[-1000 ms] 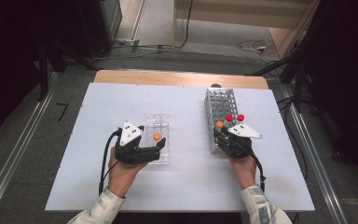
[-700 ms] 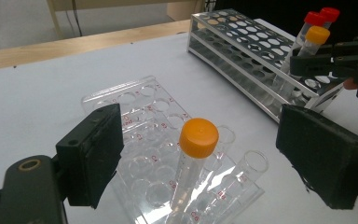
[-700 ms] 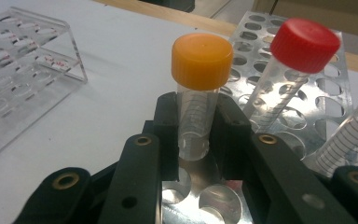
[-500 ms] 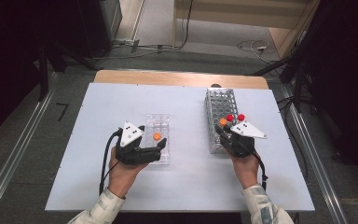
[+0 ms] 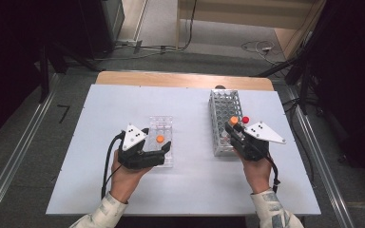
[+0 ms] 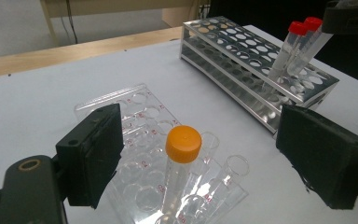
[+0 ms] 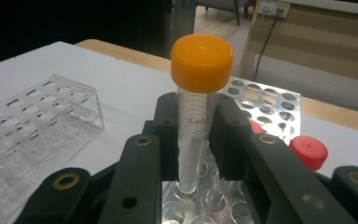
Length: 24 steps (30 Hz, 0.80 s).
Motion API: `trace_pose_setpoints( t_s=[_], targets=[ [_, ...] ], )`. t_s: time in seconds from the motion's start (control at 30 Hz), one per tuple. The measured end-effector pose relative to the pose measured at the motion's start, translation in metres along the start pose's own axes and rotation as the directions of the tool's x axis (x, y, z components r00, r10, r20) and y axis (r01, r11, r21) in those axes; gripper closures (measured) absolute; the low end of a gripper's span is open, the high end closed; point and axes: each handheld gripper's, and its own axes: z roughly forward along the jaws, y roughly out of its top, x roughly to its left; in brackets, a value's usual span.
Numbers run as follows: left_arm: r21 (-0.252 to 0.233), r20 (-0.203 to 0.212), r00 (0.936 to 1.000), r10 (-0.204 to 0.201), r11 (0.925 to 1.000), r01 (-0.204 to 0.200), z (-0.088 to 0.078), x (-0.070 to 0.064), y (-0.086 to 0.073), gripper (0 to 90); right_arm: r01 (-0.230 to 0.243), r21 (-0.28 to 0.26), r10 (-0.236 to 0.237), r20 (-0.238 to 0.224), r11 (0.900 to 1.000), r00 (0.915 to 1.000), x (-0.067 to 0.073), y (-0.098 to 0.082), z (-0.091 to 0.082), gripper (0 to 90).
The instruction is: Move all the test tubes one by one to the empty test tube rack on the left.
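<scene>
Between the pads of the right gripper (image 7: 193, 140): one clear tube with an orange cap (image 7: 201, 62), clamped at mid-body, jaws drawn in tight on it. We note that they have just been closing, with this tube between them. Its lower tip sits at the mouth of a hole in the metal rack (image 5: 225, 121), which stands near the desk's right edge, toward the far side. We judge the step in hand to be lifting this tube out.

Adjacent in the same rack: two red-capped tubes (image 6: 302, 37), leaning, close beside the right gripper's fingers.

Left gripper (image 6: 205, 154): jaws wide apart, holding nothing, straddling the near end of the clear plastic rack (image 5: 161, 137) at mid-desk. One orange-capped tube (image 6: 182, 158) stands in it, with open tubes (image 6: 230, 179) tilted just beside it.

Risks we see from here:
- Tip catches on the hole's rim if the lift is angled; the metal rack could then tip or drag.
- The right gripper's fingers could brush the red-capped neighbours and knock them further over.
- Smooth plastic under the pads; the tube may slip or swing if moved sharply.
- The left gripper stands very near the light plastic rack; a nudge there could topple its tubes.
</scene>
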Motion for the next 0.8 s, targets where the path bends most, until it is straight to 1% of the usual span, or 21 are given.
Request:
trace_pose_setpoints(
  t_s=[0.17,0.3,0.4,0.53,0.63,0.73,0.8],
  targets=[
    [-0.005,0.003,1.0000,-0.002,1.0000,0.002,-0.001,0.000,0.001,15.4,-0.004,0.008,0.004,-0.035,1.000,0.9994,0.006,0.000,-0.002,70.9],
    [-0.003,0.011,0.9999,-0.008,1.0000,0.008,-0.001,0.000,0.002,13.9,0.003,0.014,-0.002,-0.073,1.000,0.9973,0.014,-0.001,-0.004,70.9],
    [0.005,0.015,0.9999,-0.008,1.0000,0.008,0.000,0.000,0.002,12.4,0.020,0.025,-0.017,-0.096,0.999,0.9952,0.022,-0.003,-0.004,70.9],
    [-0.005,0.028,0.9995,-0.011,0.9999,0.011,-0.002,-0.001,0.003,10.9,0.038,0.043,-0.032,-0.138,0.998,0.9899,0.035,-0.005,-0.004,70.9],
    [-0.024,0.037,0.9993,-0.010,0.9997,0.011,-0.005,-0.002,0.005,10.3,0.049,0.051,-0.040,-0.166,0.997,0.9853,0.043,-0.007,-0.003,70.9],
    [-0.034,0.049,0.9987,-0.012,0.9993,0.014,-0.007,-0.004,0.006,10.1,0.060,0.064,-0.047,-0.197,0.996,0.9792,0.052,-0.009,-0.002,70.9],
    [-0.032,0.050,0.9987,-0.007,0.9995,0.009,-0.008,-0.006,0.007,10.0,0.070,0.074,-0.053,-0.220,0.995,0.9741,0.058,-0.011,-0.002,70.9]
  ],
)
